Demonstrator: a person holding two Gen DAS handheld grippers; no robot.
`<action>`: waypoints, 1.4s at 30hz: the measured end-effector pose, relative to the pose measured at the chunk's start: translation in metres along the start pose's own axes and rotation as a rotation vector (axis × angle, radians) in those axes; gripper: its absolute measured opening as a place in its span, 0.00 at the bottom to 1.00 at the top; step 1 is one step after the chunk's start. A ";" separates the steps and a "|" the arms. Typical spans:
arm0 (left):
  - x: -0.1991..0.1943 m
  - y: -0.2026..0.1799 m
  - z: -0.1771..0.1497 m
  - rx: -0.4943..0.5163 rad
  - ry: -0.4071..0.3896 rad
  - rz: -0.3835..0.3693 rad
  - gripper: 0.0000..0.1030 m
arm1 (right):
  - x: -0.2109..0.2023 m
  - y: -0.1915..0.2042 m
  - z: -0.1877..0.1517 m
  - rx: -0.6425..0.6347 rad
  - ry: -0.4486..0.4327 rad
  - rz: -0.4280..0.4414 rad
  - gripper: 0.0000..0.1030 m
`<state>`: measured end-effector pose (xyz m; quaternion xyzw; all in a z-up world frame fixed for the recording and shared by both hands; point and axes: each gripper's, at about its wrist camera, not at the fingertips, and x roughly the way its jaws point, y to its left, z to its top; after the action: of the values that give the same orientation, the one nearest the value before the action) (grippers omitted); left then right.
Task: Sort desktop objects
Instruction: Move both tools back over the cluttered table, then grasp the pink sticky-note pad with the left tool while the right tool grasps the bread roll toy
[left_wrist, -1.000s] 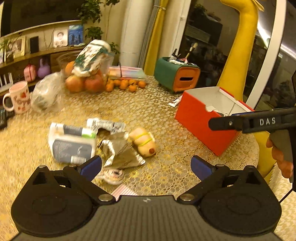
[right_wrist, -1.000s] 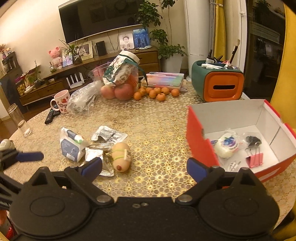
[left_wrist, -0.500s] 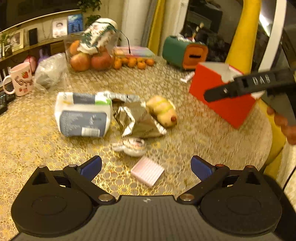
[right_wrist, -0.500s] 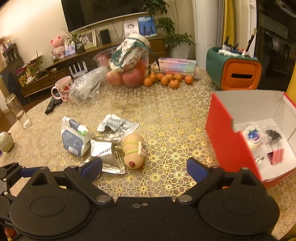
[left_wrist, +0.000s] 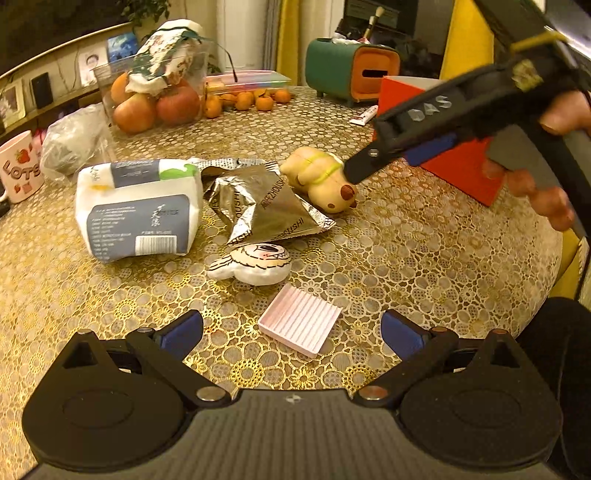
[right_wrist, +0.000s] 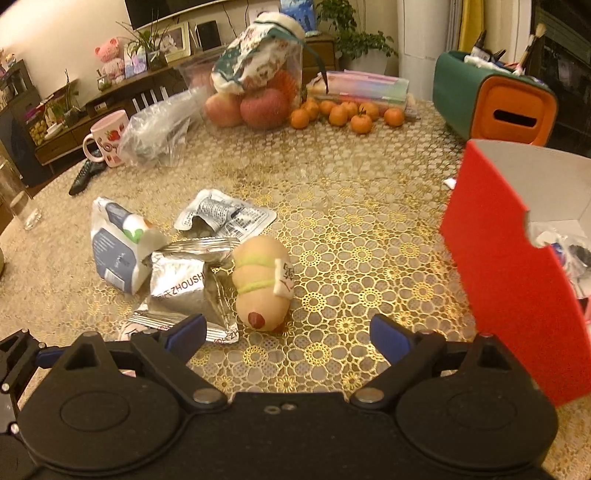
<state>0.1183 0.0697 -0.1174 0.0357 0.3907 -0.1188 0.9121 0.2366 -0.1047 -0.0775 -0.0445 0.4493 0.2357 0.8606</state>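
Two grippers work over a round table (left_wrist: 424, 258) covered in gold lace-pattern cloth. Left gripper (left_wrist: 291, 330): jaws spread wide, nothing between them, blue pads to either side of a pink ridged tray (left_wrist: 300, 320) lying flat near the table's near edge. Just beyond the tray lies a white cartoon-face plush (left_wrist: 251, 260); farther still, a crumpled silver foil packet (left_wrist: 262, 203), with a white-and-blue pouch (left_wrist: 138, 208) at its left. Right gripper (right_wrist: 288, 332): jaws likewise wide and empty, held near the tan plush toy with green bands (right_wrist: 264, 282), which lies beside the foil packet. In the left wrist view the right gripper's finger crosses in front of this toy, hiding part of its back; whether they touch cannot be told. Open cloth lies right of the toy up to the red box (right_wrist: 509, 280), which stands at the table's right edge. The box's near wall conceals most of its contents, and only a few small items show through the notch, too cut off to identify. At the far edge: apples (right_wrist: 251, 107), small oranges (right_wrist: 343, 112), a green-and-orange holder (right_wrist: 495, 99), a clear plastic bag (right_wrist: 159, 129) and a pink mug (right_wrist: 107, 140). A printed foil sachet (right_wrist: 221, 214) lies behind the toy, its lettering illegible.
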 end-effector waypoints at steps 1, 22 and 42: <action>0.002 -0.001 0.000 0.009 -0.002 0.002 1.00 | 0.003 0.000 0.001 0.001 0.003 0.002 0.92; 0.012 -0.003 -0.004 0.059 -0.024 -0.018 0.72 | 0.047 0.002 0.019 0.009 0.053 0.013 0.84; 0.010 -0.010 -0.001 0.076 -0.020 -0.020 0.48 | 0.051 0.001 0.018 0.044 0.070 0.011 0.43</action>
<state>0.1216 0.0584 -0.1253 0.0651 0.3769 -0.1432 0.9128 0.2744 -0.0803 -0.1071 -0.0312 0.4842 0.2289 0.8439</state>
